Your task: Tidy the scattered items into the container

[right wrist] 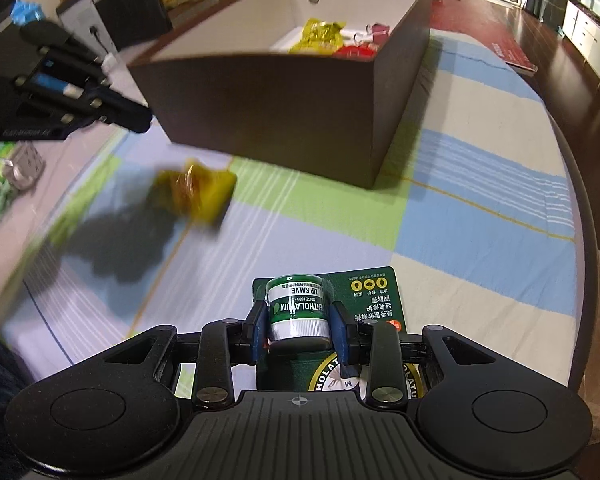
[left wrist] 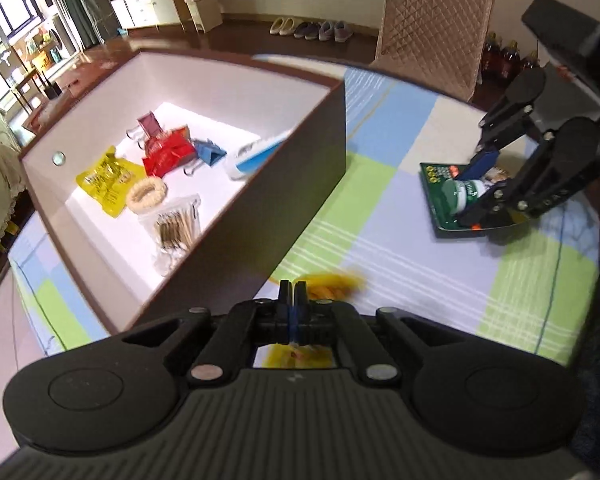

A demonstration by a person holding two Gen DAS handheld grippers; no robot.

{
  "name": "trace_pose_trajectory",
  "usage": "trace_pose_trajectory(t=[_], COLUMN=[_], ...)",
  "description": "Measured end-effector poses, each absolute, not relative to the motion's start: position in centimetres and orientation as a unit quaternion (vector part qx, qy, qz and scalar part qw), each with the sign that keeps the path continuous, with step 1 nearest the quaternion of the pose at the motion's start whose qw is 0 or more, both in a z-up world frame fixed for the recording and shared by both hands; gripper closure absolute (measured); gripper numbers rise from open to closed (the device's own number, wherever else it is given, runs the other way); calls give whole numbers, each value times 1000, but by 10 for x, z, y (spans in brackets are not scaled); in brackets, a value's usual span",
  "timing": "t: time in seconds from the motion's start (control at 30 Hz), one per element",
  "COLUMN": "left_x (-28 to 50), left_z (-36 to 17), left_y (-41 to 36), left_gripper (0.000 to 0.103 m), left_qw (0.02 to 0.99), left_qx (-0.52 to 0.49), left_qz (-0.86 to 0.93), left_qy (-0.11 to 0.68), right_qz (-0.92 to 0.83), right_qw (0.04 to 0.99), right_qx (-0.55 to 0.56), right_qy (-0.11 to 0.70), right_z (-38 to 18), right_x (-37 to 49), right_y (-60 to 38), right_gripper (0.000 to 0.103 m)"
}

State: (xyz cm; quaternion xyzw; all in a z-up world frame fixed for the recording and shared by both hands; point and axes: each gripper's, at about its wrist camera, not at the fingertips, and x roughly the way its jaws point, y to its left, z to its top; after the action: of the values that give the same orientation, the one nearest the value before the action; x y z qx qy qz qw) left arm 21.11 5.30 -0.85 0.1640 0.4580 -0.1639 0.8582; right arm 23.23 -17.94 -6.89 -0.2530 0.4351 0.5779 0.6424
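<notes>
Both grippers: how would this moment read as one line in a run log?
left gripper: shut, yellow packet below | right gripper: around lip salve pack on tablecloth | box: several items inside

tablecloth [right wrist: 460,216]: woven checked cloth, matt | box [left wrist: 300,168]: smooth matt brown outside, white inside | lip salve jar [right wrist: 296,312]: glossy plastic | grippers: matt black plastic | chair cover [left wrist: 436,12]: quilted cloth

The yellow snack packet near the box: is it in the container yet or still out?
Out. The yellow snack packet lies on the striped cloth before the box, blurred, below the shut left gripper.
</notes>
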Motion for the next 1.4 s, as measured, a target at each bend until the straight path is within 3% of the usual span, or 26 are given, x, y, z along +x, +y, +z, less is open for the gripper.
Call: trace_pose_trajectory(t=[0.3, 0.4, 0.43, 0.47, 0.63, 0.9, 1.0, 1.1, 1.13, 1.27, 1.4], left_x=[195, 196, 197, 199, 211, 226, 223, 215, 211, 199, 192], left_z=[-2, -25, -32, -39, -63, -91, -99, -100, -100, -92, -78], left_y=[49, 46, 46, 46, 45, 41, 39, 34, 31, 27, 30], left_gripper=[102, 91, 78, 72, 52, 33, 33, 40, 58, 73, 80], left_qw=[846, 833, 829, 825, 811, 790, 784, 778, 776, 781, 795], left_qx=[187, 178, 174, 173, 192, 237, 226, 218, 219, 224, 210], left_qz=[-183, -192, -193, -197, -219, -272, -296, -313, -317, -304, -271], left_qy=[465, 487, 496, 501, 508, 495, 497, 499, 499, 498, 500], right_qz=[584, 586, 587, 586, 580, 571, 566, 564, 564, 565, 569], right_qw=[648, 643, 641, 640, 641, 645, 644, 644, 644, 642, 640], right_qx=[-241, -239, -238, -237, -232, -223, -222, -222, -222, -224, -226], right_qy=[425, 431, 434, 436, 445, 457, 463, 466, 467, 468, 464], right_z=[-51, -55, -57, -58, -63, -68, -70, -71, -72, -73, -72], right_x=[235, 231, 230, 230, 233, 240, 242, 243, 243, 242, 239], right_y=[-177, -177, -177, -178, -181, -182, -182, -182, -181, -180, -178], right_gripper=[71, 71, 71, 71, 71, 71, 71, 71, 71, 71, 71])
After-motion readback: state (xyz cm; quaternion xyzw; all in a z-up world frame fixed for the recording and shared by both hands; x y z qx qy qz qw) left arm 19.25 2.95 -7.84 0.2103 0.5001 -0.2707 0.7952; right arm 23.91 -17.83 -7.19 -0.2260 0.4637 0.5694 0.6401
